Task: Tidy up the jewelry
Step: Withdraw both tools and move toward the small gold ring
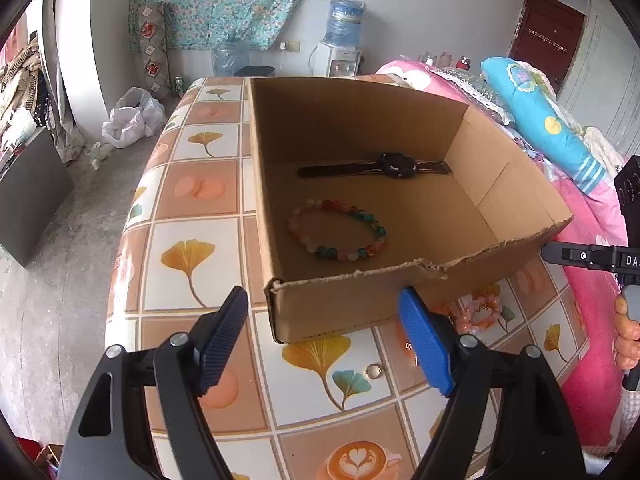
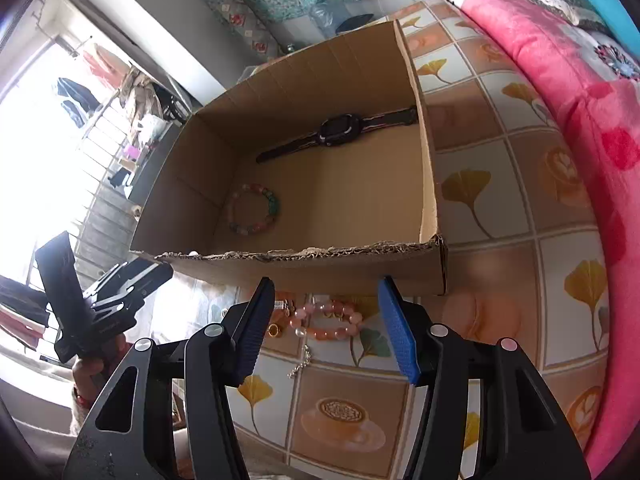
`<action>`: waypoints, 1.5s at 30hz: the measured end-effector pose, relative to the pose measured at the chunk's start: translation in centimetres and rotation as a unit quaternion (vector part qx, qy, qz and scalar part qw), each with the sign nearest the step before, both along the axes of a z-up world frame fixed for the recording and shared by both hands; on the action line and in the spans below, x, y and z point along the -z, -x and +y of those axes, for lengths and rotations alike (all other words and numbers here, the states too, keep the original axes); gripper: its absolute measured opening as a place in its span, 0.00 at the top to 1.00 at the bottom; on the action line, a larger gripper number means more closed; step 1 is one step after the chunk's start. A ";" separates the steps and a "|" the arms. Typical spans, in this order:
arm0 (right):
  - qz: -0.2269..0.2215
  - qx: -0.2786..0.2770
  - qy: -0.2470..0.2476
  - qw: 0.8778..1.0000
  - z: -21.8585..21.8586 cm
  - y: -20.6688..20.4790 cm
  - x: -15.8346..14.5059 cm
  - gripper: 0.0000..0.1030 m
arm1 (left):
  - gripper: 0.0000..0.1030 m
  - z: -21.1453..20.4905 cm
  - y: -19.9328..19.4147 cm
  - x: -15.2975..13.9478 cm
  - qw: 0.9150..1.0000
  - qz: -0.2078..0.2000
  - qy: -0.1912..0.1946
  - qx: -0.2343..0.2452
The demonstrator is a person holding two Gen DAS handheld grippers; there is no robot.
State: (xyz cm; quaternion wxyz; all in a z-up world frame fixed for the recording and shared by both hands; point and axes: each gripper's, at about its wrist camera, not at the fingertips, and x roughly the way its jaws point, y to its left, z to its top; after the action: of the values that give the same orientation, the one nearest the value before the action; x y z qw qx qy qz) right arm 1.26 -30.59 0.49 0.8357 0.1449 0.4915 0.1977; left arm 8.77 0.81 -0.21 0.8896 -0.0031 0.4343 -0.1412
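Your left gripper (image 1: pixel 322 316) stands wide and empty before the cardboard box (image 1: pixel 360 312). Your right gripper (image 2: pixel 326 308) is parted, nothing held, above the pink bead bracelet (image 2: pixel 330 322) lying on the tablecloth (image 2: pixel 500 200) just outside the box's near wall. Inside the box lie a multicoloured bead bracelet (image 1: pixel 338 236) and, farther back, a black watch (image 1: pixel 376 168).

wrist views, angled down, sharing box (image 1: pixel 360 184)
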 end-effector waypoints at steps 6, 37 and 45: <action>-0.014 0.023 -0.015 1.000 -0.4 -0.4 0.3 0.48 | 0.26 -0.6 -0.6 -0.1 1.000 -0.015 -0.006 -0.001; -0.041 -0.070 0.239 0.968 2.1 7.4 7.8 0.07 | 0.05 -3.3 7.2 7.7 0.994 0.043 -0.099 0.031; -0.050 -0.070 0.246 0.966 1.4 8.0 7.1 0.08 | 0.04 -3.3 7.0 7.6 0.994 0.041 -0.094 0.031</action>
State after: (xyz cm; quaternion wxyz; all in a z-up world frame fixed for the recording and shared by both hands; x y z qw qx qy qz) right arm -6.74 -29.23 -6.64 0.8532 -0.1096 0.4916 0.1358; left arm 1.77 -2.53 -7.83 0.8624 0.0883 0.4820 -0.1268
